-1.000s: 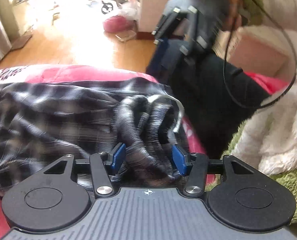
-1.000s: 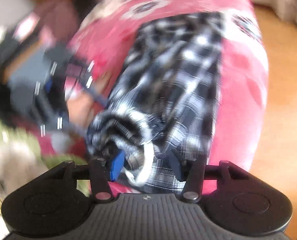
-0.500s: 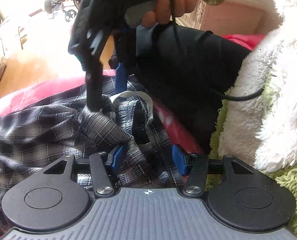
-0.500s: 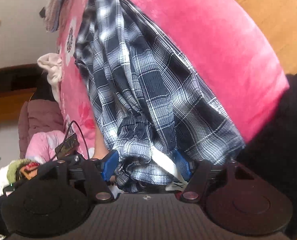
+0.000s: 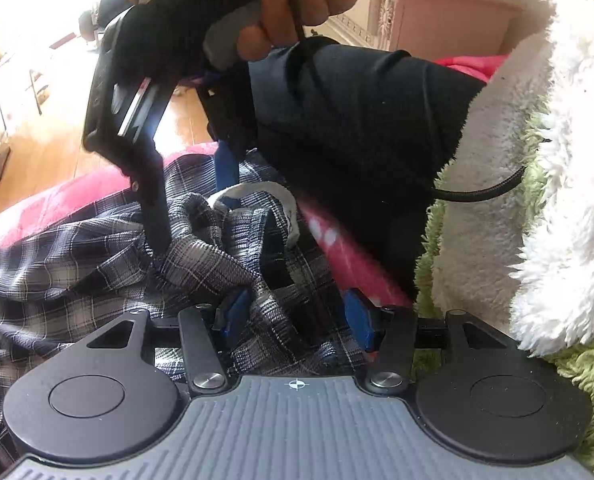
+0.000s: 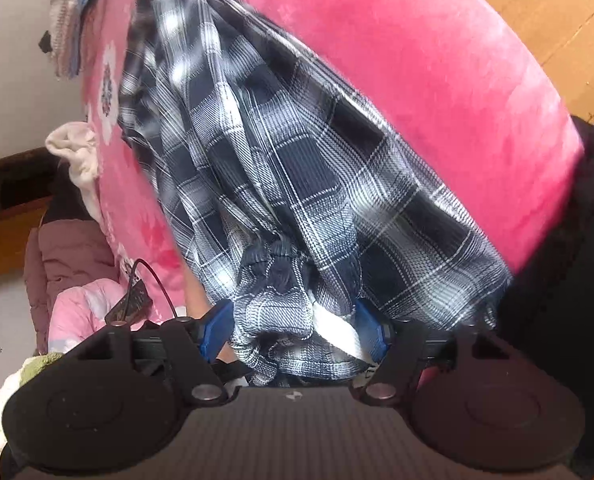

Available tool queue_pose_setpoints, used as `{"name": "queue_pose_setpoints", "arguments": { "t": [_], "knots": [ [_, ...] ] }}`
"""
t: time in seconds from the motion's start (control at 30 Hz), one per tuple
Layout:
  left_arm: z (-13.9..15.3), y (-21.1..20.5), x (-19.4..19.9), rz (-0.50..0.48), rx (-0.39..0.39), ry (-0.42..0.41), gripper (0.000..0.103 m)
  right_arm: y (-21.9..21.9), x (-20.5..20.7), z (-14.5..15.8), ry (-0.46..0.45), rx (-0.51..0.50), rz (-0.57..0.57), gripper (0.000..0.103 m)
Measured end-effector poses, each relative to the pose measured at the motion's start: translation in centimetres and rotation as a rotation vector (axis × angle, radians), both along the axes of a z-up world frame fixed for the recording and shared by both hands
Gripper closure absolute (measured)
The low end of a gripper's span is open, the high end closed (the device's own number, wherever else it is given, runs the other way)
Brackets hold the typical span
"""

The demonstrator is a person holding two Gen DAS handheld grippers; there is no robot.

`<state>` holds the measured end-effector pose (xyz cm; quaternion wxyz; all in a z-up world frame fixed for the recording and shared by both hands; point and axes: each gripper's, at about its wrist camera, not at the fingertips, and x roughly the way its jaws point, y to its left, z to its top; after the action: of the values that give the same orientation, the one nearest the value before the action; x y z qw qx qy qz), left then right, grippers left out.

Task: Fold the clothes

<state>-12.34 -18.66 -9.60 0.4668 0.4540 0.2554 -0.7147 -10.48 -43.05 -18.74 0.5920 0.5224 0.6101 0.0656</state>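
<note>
A navy-and-white plaid garment (image 6: 289,152) lies lengthwise on the pink bedcover (image 6: 397,60), with its gathered waistband and a white band (image 5: 257,196) bunched at the near end. My right gripper (image 6: 293,330) sits over that bunch with its jaws opening. The bunch lies slack between the blue pads (image 6: 371,332). In the left wrist view a hand holds the right gripper (image 5: 193,216), with its black finger planted on the cloth. My left gripper (image 5: 295,316) stays shut on a fold of the plaid garment (image 5: 77,264), which fills the gap between its pads.
A wooden floor (image 6: 557,20) runs past the bed's edge. Folded clothes (image 6: 69,32) and a pink jacket (image 6: 81,308) lie beside the bedcover. The person's dark trouser leg (image 5: 357,120) and fluffy white and green robe (image 5: 537,200) crowd the right, with a black cable (image 5: 481,194) hanging across.
The right gripper rolled and came down onto the bed with the bunched waistband, and its jaws widened. The left gripper sank a little, and its cloth now rests on the bed.
</note>
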Motion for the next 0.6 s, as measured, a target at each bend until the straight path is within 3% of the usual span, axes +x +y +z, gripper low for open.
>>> {"name": "queue_pose_setpoints", "arguments": {
  "t": [0.1, 0.13, 0.27, 0.37, 0.6],
  "knots": [
    [-0.1, 0.1, -0.1, -0.005, 0.001, 0.000, 0.051, 0.4, 0.1, 0.3, -0.007, -0.044, 0.029, 0.033],
    [-0.2, 0.1, -0.1, -0.005, 0.004, 0.003, 0.051, 0.7, 0.2, 0.5, -0.013, -0.064, 0.043, 0.037],
    [-0.2, -0.1, -0.3, -0.006, 0.005, 0.019, 0.051, 1.8, 0.1, 1.9, -0.058, -0.188, 0.127, 0.072],
    [-0.1, -0.1, -0.5, -0.015, -0.005, 0.024, 0.051, 2.1, 0.0, 3.2, -0.099, -0.234, 0.174, 0.078],
    [0.0, -0.6, -0.9, -0.020, -0.020, 0.031, 0.051, 1.8, -0.1, 5.1, -0.125, -0.269, 0.230, 0.080]
  ]
}}
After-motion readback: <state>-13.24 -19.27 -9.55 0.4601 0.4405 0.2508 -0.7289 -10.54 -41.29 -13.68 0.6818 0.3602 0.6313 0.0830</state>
